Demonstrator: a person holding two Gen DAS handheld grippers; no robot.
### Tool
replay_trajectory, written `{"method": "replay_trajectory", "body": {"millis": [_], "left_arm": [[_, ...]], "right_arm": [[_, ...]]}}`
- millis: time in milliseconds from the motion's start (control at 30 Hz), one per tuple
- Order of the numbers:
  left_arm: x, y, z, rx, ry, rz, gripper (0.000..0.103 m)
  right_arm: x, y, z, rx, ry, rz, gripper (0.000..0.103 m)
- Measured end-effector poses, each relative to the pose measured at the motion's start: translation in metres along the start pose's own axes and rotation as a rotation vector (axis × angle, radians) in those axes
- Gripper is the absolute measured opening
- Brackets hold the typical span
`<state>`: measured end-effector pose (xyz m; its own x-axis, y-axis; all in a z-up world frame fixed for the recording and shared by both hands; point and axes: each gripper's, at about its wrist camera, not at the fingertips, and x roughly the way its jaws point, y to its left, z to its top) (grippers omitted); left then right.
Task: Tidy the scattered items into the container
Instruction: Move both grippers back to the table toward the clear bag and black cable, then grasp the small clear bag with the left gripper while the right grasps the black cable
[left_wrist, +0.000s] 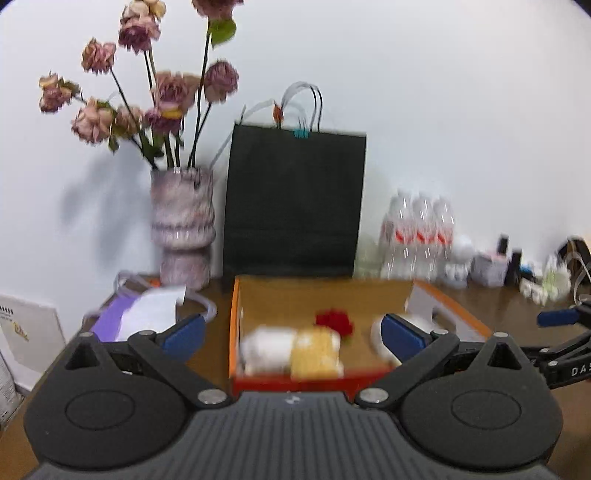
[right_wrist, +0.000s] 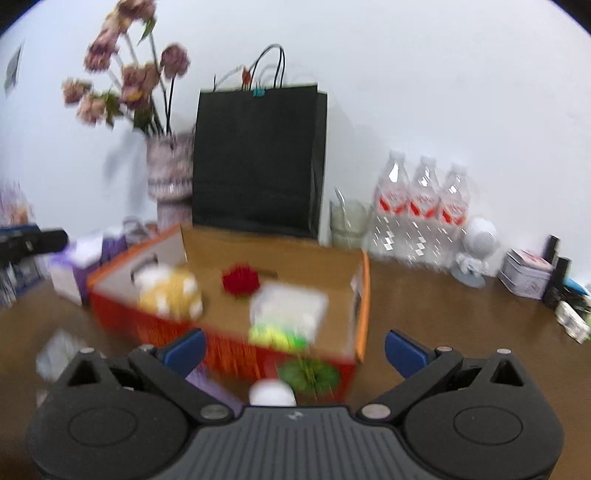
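An orange-red cardboard box (left_wrist: 306, 382) sits on the brown table, also in the right wrist view (right_wrist: 229, 354). Inside lie a white and yellow soft item (left_wrist: 295, 350), a red pompom (left_wrist: 334, 321) and, in the right wrist view, a white packet (right_wrist: 290, 306) with a yellow-green item (right_wrist: 277, 338). A green item (right_wrist: 308, 373) and a white round item (right_wrist: 271, 393) lie in front of the box. My left gripper (left_wrist: 291, 332) is open and empty, near the box's front. My right gripper (right_wrist: 293, 349) is open and empty above the box's near corner.
A black paper bag (left_wrist: 295, 199) and a vase of dried roses (left_wrist: 183, 240) stand behind the box. Water bottles (right_wrist: 421, 203), a white figurine (right_wrist: 476, 251) and a tin (right_wrist: 526, 273) line the right wall. A purple box with paper (left_wrist: 129, 317) lies left.
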<state>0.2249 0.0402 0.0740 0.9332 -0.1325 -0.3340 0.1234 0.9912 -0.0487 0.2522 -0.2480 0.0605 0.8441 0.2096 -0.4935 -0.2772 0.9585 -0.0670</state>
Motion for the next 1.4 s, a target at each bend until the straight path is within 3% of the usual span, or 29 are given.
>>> {"method": "replay_trajectory", "body": {"millis": [333,600,833,1000,1133,1333,1367,1400], "left_arm": [[-0.029,0.009,-0.061,-0.006,0.162,-0.005,0.103],[-0.035,0.006,-0.090,0.009,0.247,-0.005,0.101],[-0.030,0.002,-0.097,0.003,0.264,-0.049,0.094],[-0.018,0.002,-0.101,0.004,0.302,-0.072,0.077],[-0.016,0.001,-0.106,0.003,0.316,-0.091,0.063],[-0.017,0.000,-0.107,0.023,0.306,-0.095,0.041],[-0.018,0.000,-0.107,0.026,0.305,-0.094,0.032],[-0.018,0.000,-0.107,0.026,0.305,-0.094,0.030]], "right_arm": [[-0.024,0.002,-0.073,0.034,0.111,-0.008,0.103],[-0.045,0.022,-0.093,0.044,0.087,0.054,0.103],[-0.043,0.050,-0.093,-0.007,0.092,0.109,0.102],[-0.035,0.066,-0.092,-0.047,0.104,0.130,0.099],[-0.029,0.075,-0.095,-0.085,0.127,0.140,0.091],[-0.025,0.080,-0.098,-0.107,0.133,0.163,0.067],[-0.026,0.081,-0.098,-0.105,0.133,0.165,0.066],[-0.027,0.081,-0.098,-0.105,0.131,0.163,0.065]]}}
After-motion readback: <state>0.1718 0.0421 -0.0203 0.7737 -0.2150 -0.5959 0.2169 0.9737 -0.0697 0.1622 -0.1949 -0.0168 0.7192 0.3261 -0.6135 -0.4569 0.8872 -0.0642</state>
